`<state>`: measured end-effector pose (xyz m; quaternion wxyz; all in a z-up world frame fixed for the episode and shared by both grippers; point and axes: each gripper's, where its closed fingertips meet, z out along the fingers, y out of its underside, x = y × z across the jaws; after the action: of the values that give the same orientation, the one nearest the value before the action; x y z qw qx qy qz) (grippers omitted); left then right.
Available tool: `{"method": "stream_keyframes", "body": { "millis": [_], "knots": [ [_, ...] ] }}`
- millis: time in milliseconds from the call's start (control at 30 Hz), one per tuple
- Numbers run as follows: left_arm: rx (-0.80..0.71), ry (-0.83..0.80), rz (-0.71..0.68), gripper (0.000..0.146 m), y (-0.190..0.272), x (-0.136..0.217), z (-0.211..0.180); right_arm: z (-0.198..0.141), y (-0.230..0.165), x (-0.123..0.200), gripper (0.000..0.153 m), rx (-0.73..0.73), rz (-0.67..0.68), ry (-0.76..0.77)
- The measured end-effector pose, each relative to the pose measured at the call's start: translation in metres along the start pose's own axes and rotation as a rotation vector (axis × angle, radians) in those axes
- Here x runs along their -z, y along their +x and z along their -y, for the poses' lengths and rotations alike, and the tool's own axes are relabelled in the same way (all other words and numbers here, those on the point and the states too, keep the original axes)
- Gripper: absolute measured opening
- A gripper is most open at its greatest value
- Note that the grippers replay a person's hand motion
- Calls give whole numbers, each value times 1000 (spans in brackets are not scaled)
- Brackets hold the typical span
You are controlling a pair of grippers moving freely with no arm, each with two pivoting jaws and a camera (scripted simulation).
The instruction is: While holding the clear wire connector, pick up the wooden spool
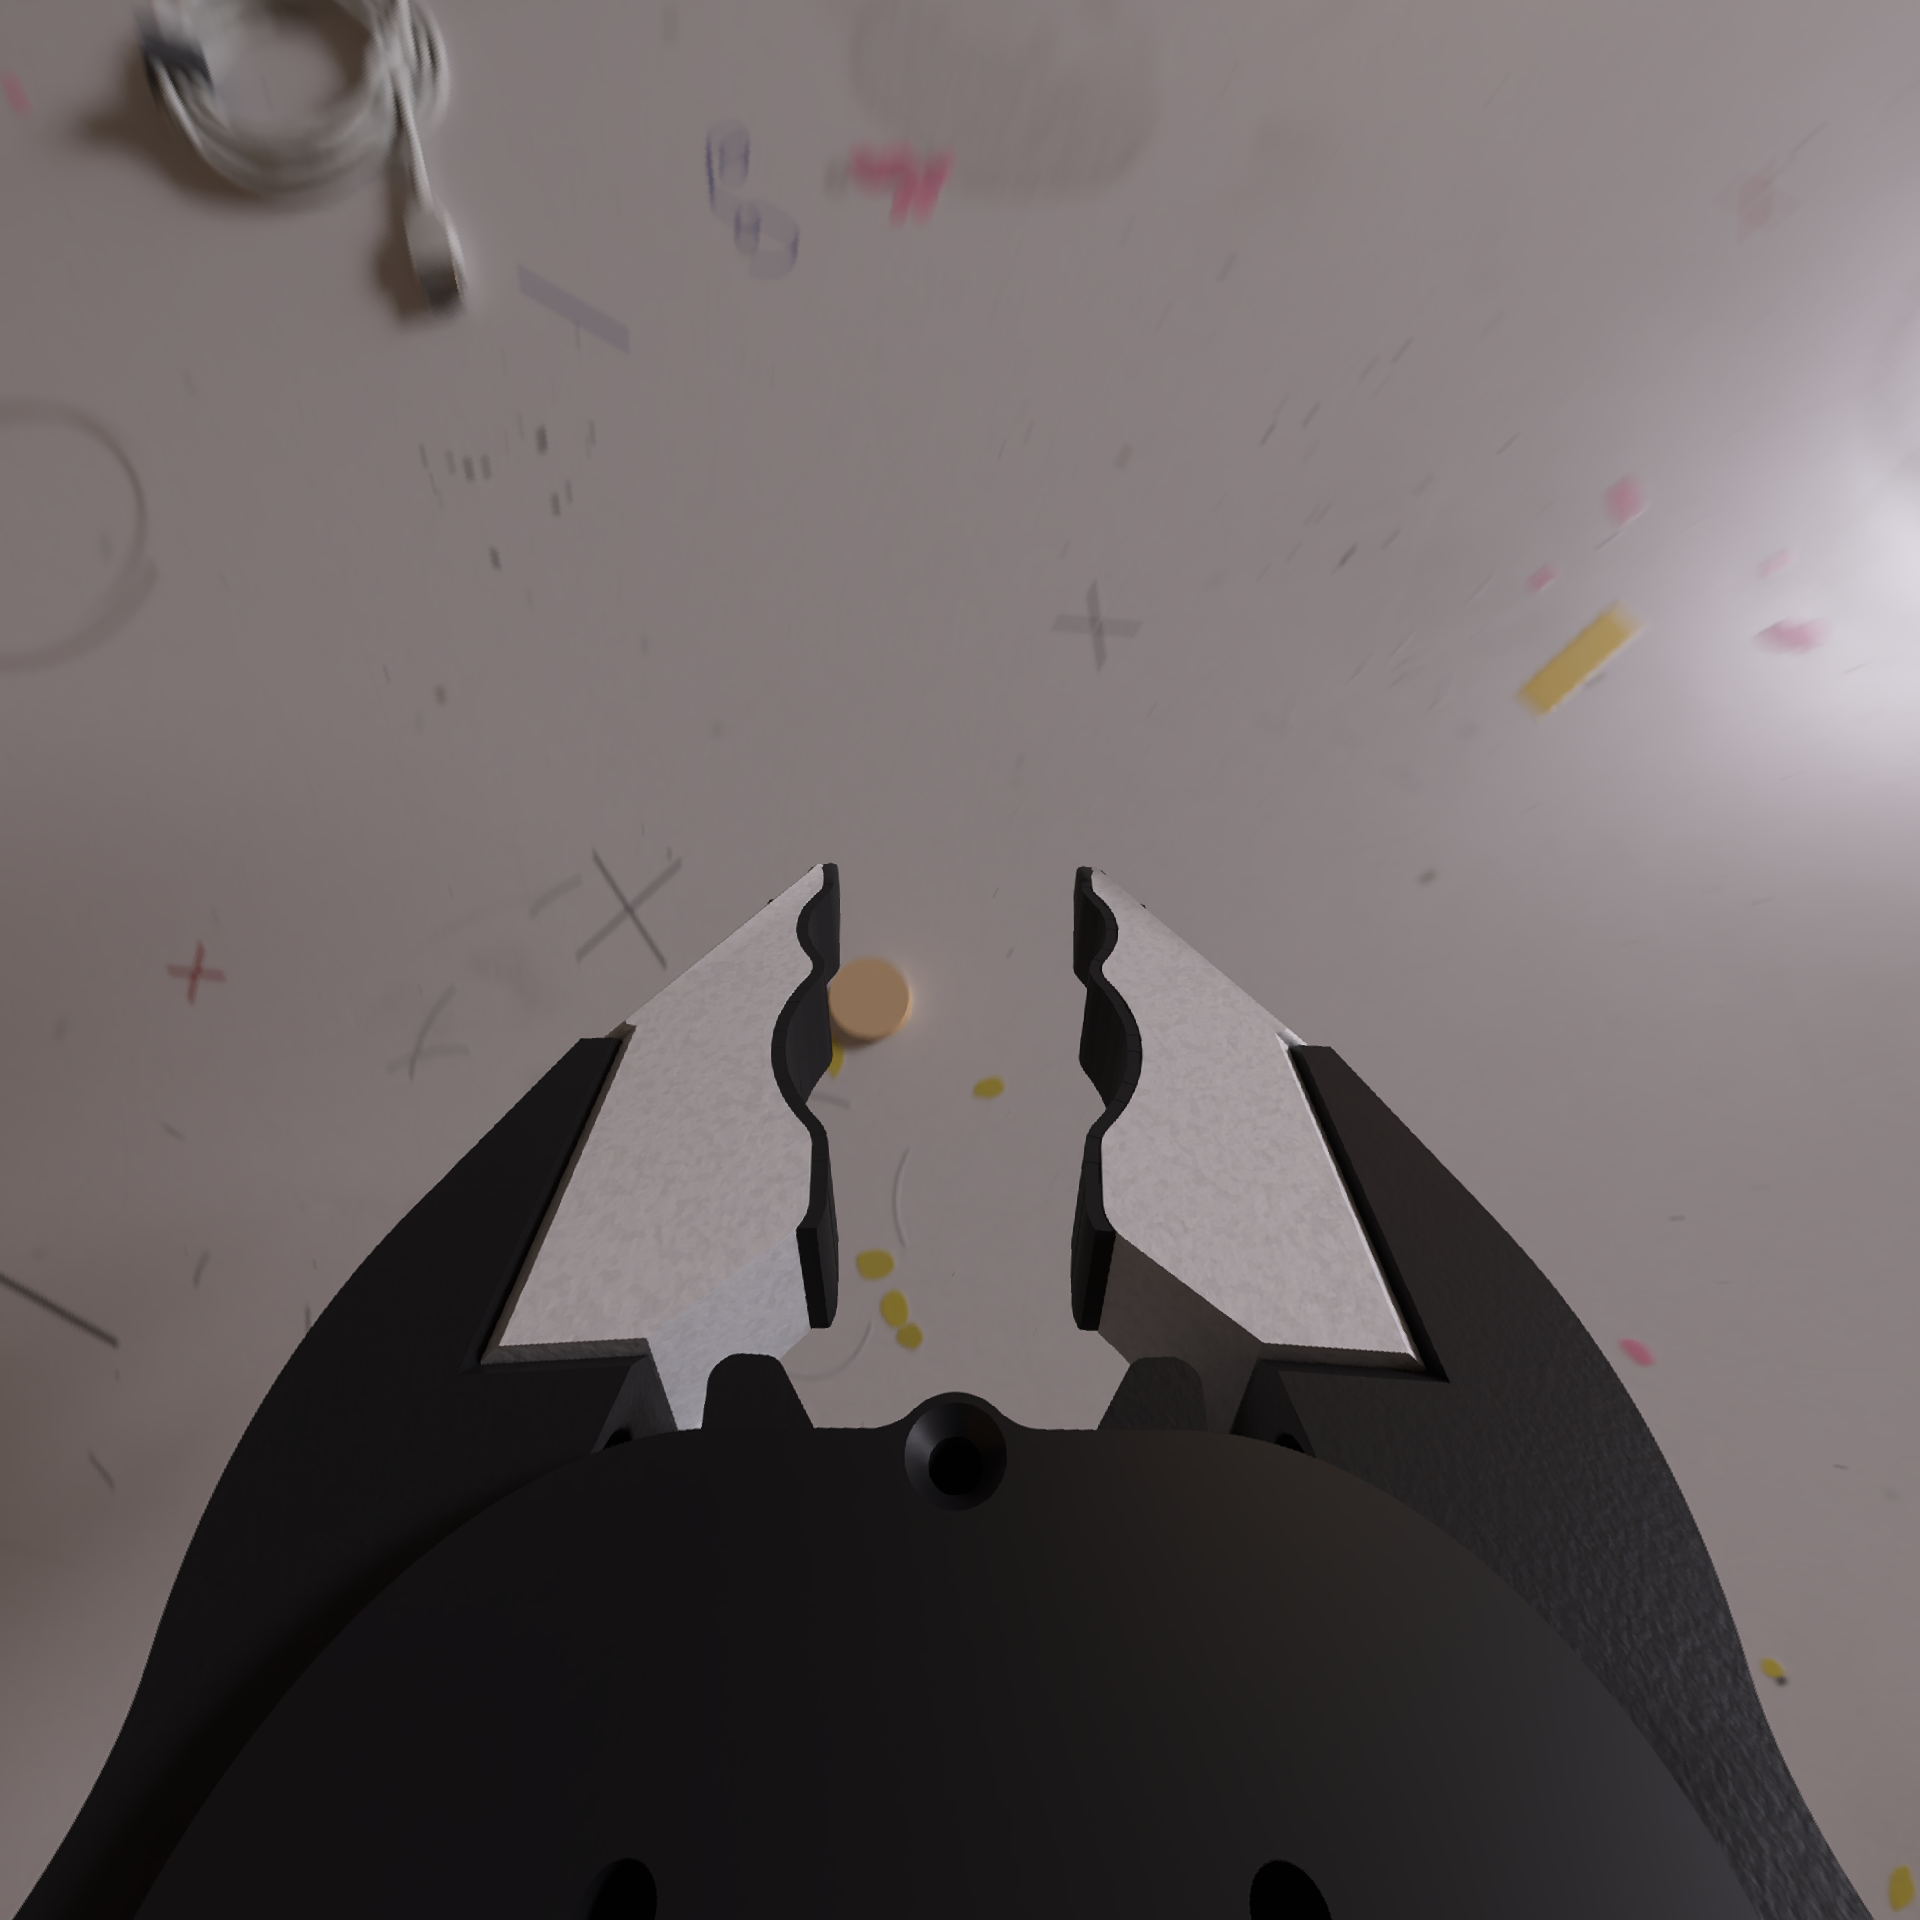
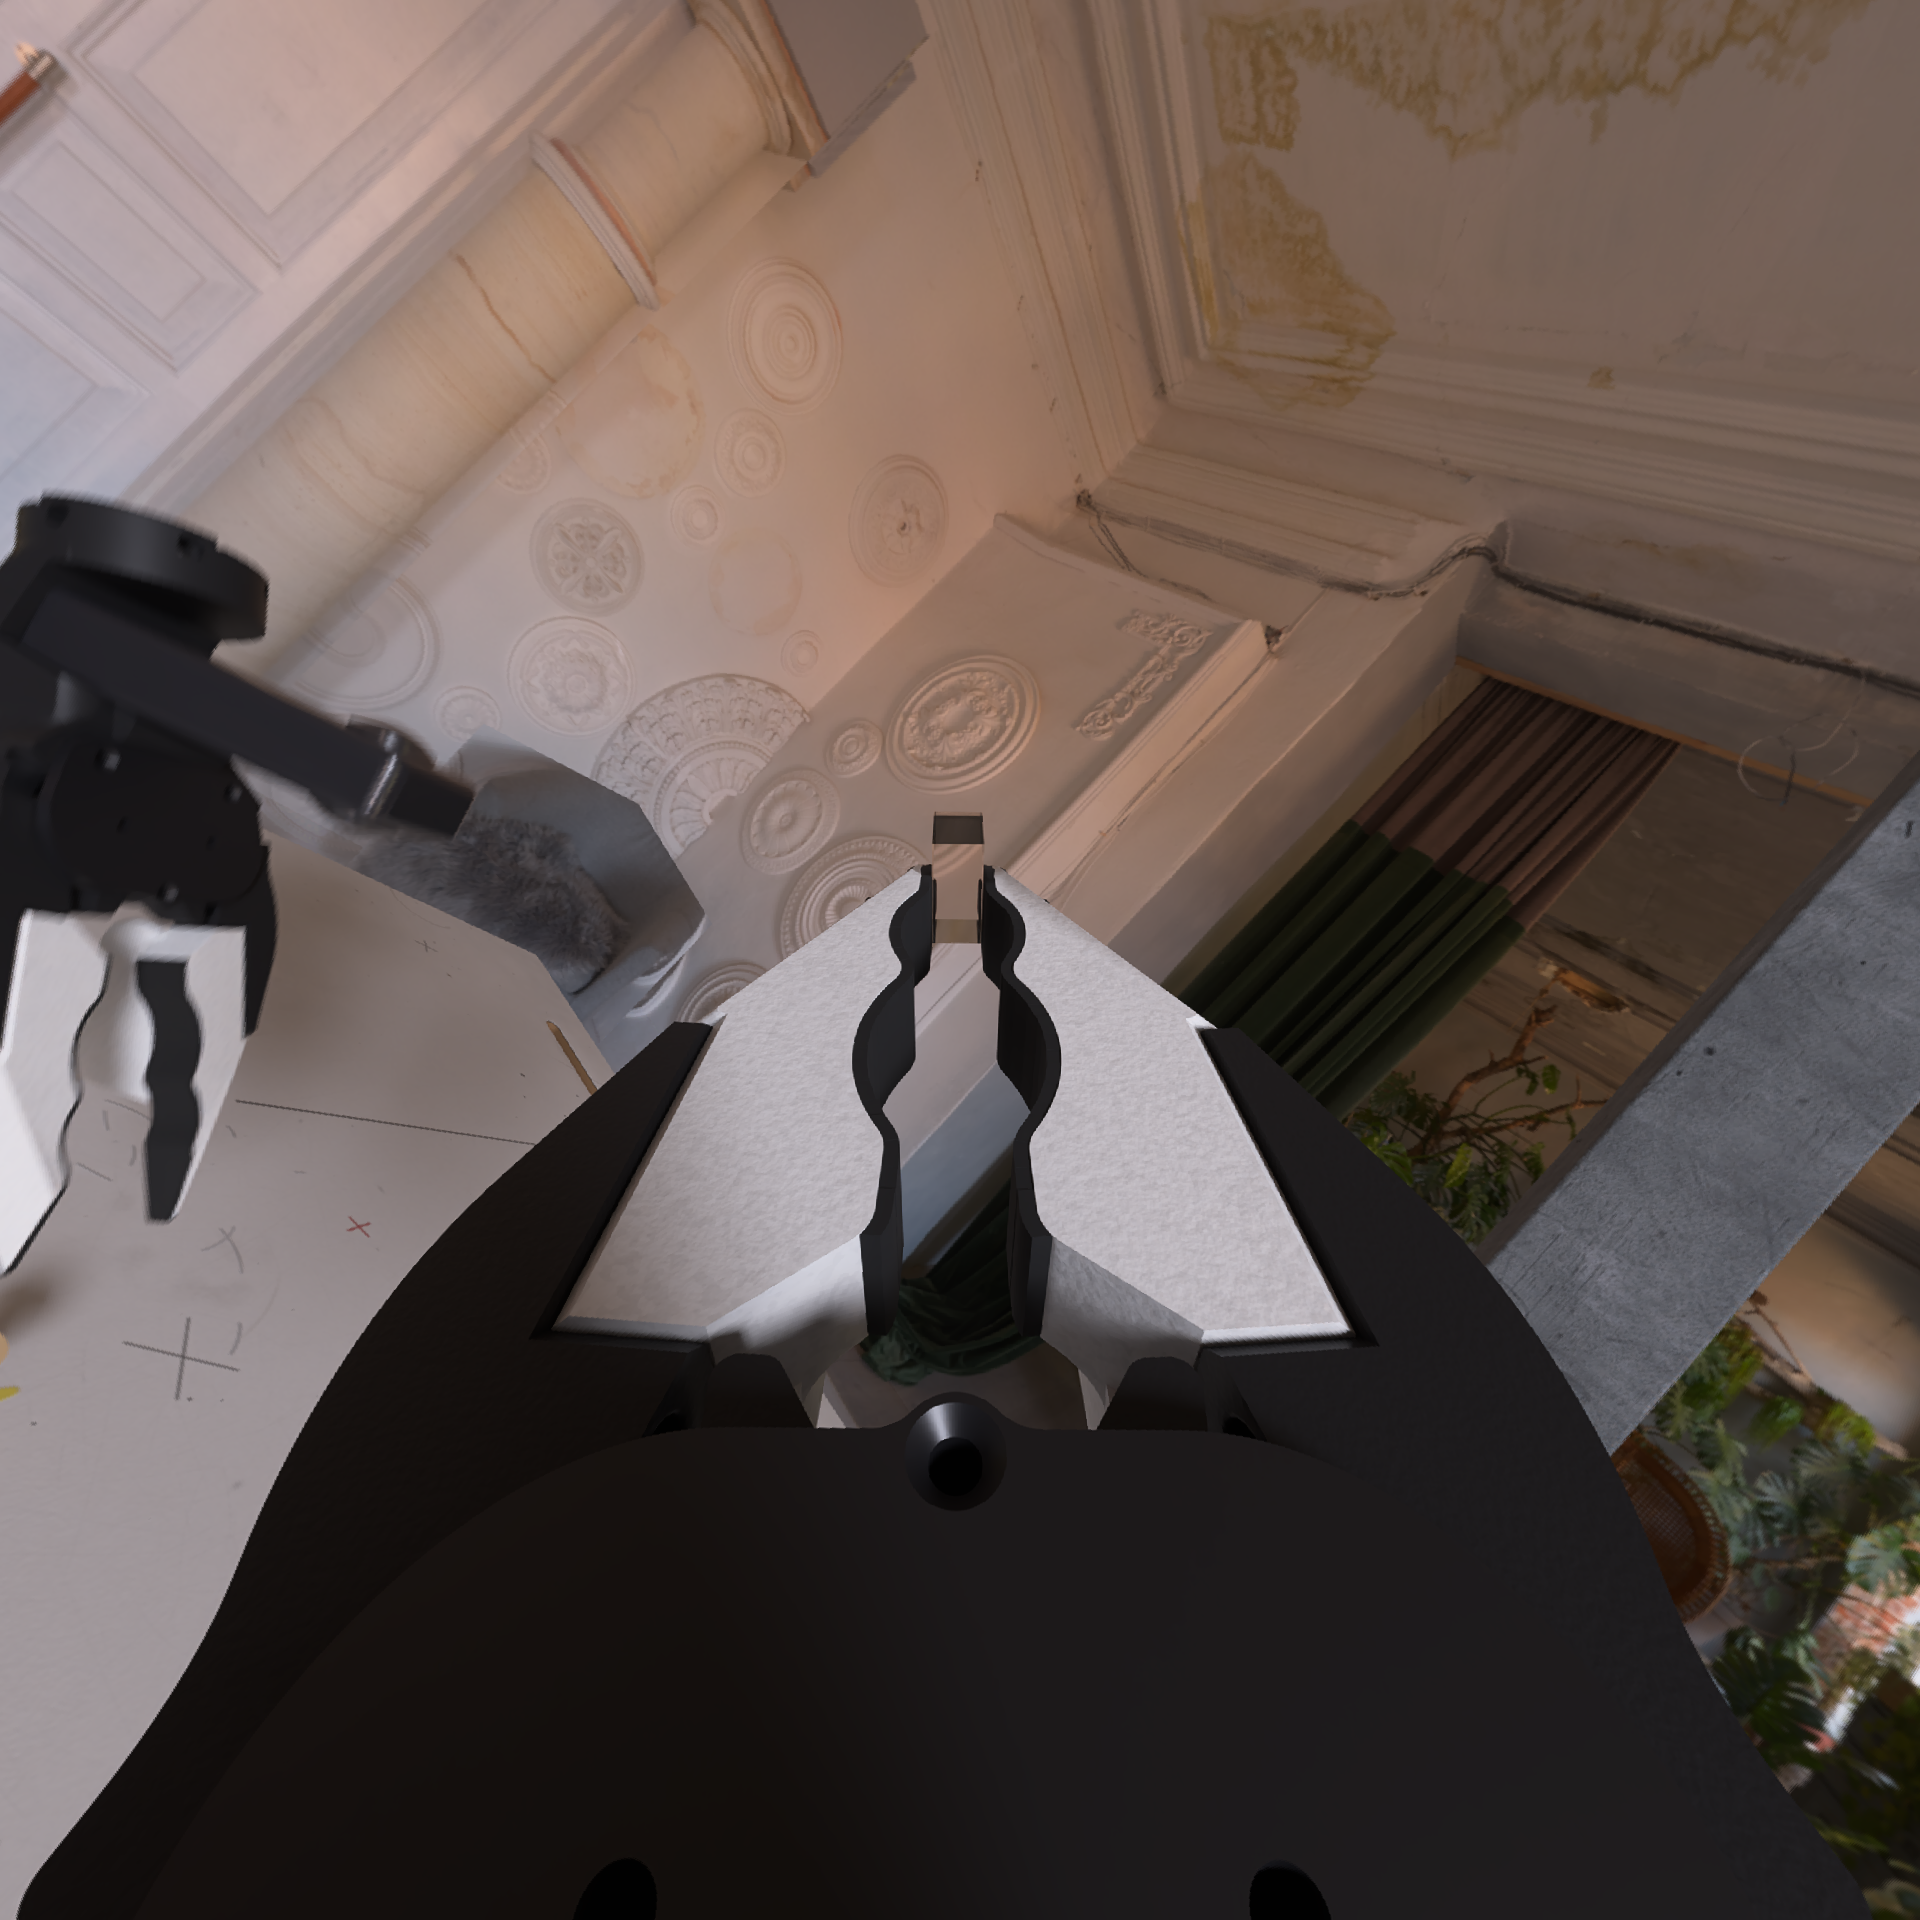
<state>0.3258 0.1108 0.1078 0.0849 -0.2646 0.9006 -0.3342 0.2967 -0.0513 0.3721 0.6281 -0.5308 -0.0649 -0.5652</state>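
Observation:
The wooden spool (image 1: 871, 998) is a small tan round piece standing on the pale table (image 1: 1247, 790), seen from above. My left gripper (image 1: 956, 883) is open and hangs over it; the spool lies between the fingers, close against the left finger's (image 1: 717, 1122) inner edge. My right gripper (image 2: 956, 883) is shut on the clear wire connector (image 2: 957, 871), a small see-through block that sticks out past its fingertips. It is raised and tilted toward the room's wall. The left gripper also shows in the right wrist view (image 2: 104, 1205), at the left, pointing down at the table.
A coiled white cable (image 1: 312, 104) lies at the table's far left. Clear rings (image 1: 753, 203), pink scraps (image 1: 904, 177), a yellow strip (image 1: 1579, 657) and yellow flecks (image 1: 894, 1304) are scattered about. A grey furry thing (image 2: 520, 873) sits at the table's edge.

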Motion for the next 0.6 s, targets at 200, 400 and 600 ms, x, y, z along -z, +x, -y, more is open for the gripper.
{"method": "stream_keyframes", "body": {
  "millis": [200, 400, 600],
  "knots": [
    [25, -221, 143, 46, -26, -37, -57, 1, 3, 2, 8, -8, -3, 4],
    [102, -268, 88, 49, -28, -51, -74, 3, 7, 5, 8, -8, -9, 9],
    [11, -329, 118, 31, -28, -56, -77, 4, 11, 7, 8, -13, -15, 14]
  ]
}}
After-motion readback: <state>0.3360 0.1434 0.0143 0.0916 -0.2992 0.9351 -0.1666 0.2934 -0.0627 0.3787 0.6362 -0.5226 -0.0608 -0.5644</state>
